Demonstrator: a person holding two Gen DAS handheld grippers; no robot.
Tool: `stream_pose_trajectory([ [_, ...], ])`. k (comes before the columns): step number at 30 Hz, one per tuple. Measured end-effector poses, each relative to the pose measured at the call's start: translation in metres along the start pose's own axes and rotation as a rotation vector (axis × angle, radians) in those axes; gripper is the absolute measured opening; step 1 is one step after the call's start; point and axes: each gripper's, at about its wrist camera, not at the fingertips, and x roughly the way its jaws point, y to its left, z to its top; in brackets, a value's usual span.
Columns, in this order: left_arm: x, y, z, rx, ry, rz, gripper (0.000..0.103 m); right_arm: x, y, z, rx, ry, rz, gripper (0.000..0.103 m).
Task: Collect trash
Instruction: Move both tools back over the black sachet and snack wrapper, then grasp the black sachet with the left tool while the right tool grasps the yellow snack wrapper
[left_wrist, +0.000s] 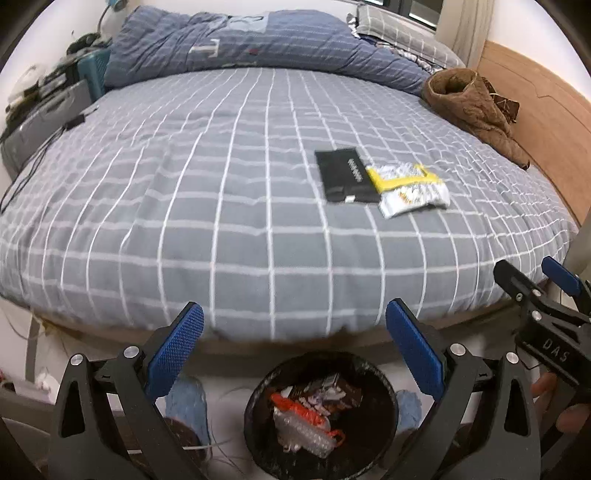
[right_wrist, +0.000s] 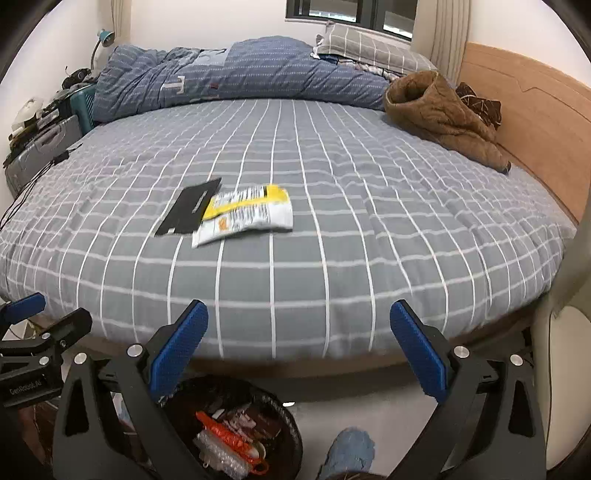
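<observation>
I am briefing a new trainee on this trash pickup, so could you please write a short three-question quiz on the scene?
1. True or false: the yellow and white wrapper overlaps one edge of the black packet on the bed.
2. Where does the trash bin stand? A) on the bed B) on the floor at the bed's near edge C) beside the brown garment
3. In one word each, what state are the left gripper and the right gripper in?

Key
1. True
2. B
3. Both open, with nothing between the fingers.
</observation>
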Motion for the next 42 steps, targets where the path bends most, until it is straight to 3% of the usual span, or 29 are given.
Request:
stream_pose_trajectory([
  [17, 0.077, -0.023, 0.084, 0.045, 0.013, -0.023, 0.097, 0.055, -0.025, 0.062, 0.0, -0.032, -0.015, 0.095],
  [31, 0.135, -0.038, 0.11, 0.051, 0.074, -0.002, 0.095, 0.094, -0.038, 0.086, 0.003, -0.014, -0.013, 0.095],
  [34, 0.139, -0.039, 0.112, 0.058, 0.082, 0.005, 0.087, 0.096, -0.039, 0.086, 0.008, -0.011, -0.01, 0.095],
  [39, 0.145, -0.04, 0.11, 0.084, 0.105, 0.009, 0.062, 0.095, -0.039, 0.087, 0.008, -0.014, -0.005, 0.095],
  [42, 0.145, -0.041, 0.109, 0.089, 0.104, 0.002, 0.057, 0.095, -0.039, 0.087, 0.009, -0.014, -0.006, 0.095],
])
